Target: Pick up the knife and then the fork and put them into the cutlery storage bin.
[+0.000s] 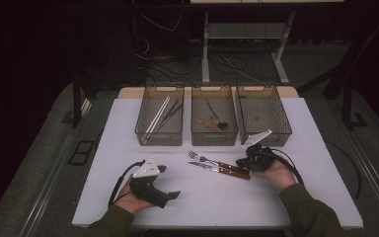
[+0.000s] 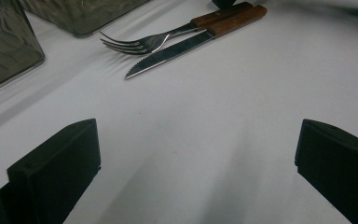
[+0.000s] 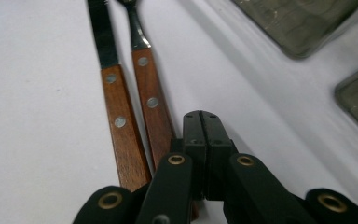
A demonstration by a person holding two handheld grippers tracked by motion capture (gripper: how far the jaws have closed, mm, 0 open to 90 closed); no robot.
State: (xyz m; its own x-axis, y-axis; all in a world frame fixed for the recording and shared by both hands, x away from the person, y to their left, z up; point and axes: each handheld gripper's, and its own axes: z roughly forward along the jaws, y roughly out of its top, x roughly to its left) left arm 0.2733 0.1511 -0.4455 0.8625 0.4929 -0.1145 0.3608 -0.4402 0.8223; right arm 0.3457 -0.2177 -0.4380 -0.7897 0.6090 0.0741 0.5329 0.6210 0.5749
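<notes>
We note the fork [image 3: 144, 88] and serrated knife [image 3: 116, 107], both with riveted wooden handles, lying side by side mid-table [image 1: 202, 197]. Right gripper [image 3: 201, 122], jaws pressed together empty, sits just beside the fork handle. Left gripper [image 2: 196, 158] gapes wide, resting low, well apart.

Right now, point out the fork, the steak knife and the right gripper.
fork [image 2: 135, 43]: left gripper view, on its tines.
steak knife [image 2: 168, 52]: left gripper view, on its serrated blade.
right gripper [image 3: 201, 123]: right gripper view, on its shut jaw tips.
</notes>
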